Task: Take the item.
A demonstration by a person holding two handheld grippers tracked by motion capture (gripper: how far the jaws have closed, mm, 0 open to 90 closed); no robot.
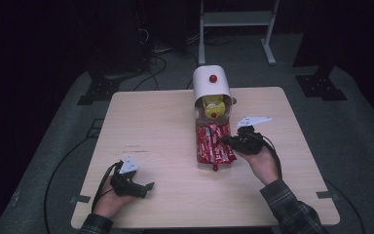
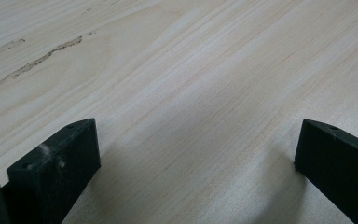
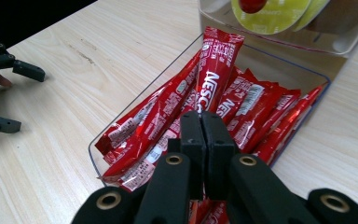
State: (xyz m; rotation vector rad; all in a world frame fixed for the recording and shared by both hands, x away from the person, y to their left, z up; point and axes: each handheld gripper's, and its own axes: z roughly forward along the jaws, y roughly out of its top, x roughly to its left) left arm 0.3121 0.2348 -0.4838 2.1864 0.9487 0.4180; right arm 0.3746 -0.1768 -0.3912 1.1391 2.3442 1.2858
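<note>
desk (image 1: pixel 165 126) carried a clear tray (image 3: pixel 121 122) w/ a white dispenser (image 1: pixel 211 84) standing at its far end. tray was packed w/ red coffee sticks (image 3: pixel 168 112), overlapping, mostly lengthwise. right tool (image 3: pixel 200 122) sat over the near end of the pile, jaws pressed together on one stick (image 3: pixel 216 70), which stood tilted up out of the heap. left tool (image 1: pixel 148 186) rested on bare desk, well apart from tray, jaws spread, nothing btwn them. stick looked light, thin, soft & slick-foiled; prob best pinched at the flat sealed end, firmly, since it could slip or crumple.
</note>
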